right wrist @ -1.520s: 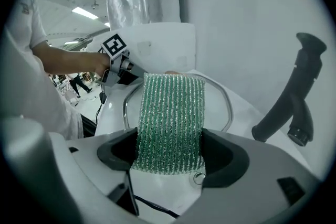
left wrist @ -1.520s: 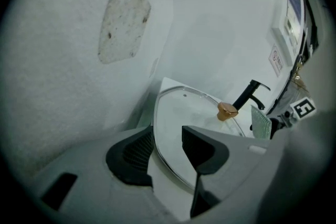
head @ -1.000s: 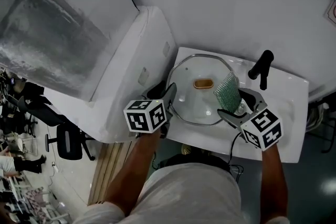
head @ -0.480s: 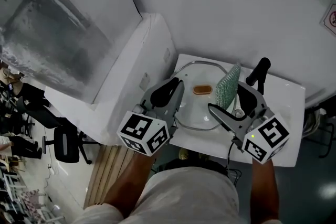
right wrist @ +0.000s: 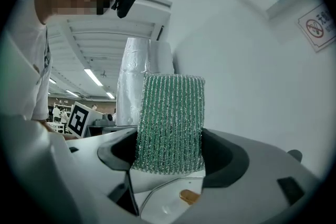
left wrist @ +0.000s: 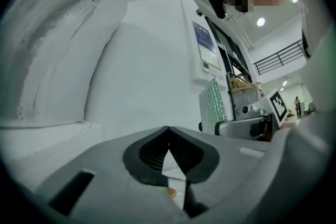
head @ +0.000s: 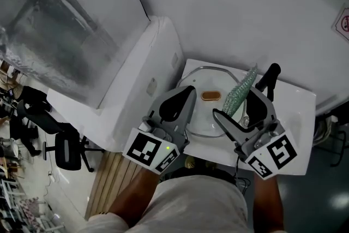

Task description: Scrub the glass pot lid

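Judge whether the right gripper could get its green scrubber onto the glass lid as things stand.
Probably yes: the right gripper holds the scrubber above the glass lid with nothing between them; the black tap stands aside.

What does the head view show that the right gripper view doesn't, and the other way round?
Head view only: the marker cube on the right gripper, and an office chair. Right gripper view only: a wall sign and ceiling lights. Both: the green scrub pad clamped in that gripper, and the glass pot lid with its brown knob.

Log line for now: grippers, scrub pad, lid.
left gripper: just closed, empty | right gripper: shut on green scrub pad | glass lid: lying in sink
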`<act>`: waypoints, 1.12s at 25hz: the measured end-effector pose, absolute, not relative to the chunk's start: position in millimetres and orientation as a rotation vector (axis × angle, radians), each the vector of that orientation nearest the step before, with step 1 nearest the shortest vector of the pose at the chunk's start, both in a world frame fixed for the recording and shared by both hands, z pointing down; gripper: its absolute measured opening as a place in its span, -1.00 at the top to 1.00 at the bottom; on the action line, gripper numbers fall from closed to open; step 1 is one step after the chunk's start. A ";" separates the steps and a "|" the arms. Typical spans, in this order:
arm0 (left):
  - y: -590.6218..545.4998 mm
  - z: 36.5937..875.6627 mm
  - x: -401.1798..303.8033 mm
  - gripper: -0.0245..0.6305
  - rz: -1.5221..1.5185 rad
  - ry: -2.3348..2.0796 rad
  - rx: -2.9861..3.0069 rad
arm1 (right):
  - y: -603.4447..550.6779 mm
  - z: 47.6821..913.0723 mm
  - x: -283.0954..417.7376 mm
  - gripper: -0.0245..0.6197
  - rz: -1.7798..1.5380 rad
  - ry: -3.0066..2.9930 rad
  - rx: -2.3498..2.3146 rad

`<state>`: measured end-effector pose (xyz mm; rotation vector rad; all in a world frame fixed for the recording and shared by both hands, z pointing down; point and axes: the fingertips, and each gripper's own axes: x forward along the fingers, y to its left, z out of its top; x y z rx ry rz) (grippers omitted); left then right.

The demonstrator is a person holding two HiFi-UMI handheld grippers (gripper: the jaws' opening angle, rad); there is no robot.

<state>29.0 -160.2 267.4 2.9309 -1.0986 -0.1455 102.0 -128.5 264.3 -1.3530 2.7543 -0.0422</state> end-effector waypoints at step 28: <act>-152.3 258.5 31.1 0.88 -0.196 -1.066 2.968 | -125.8 252.7 98.0 -0.16 0.097 2.696 -1.410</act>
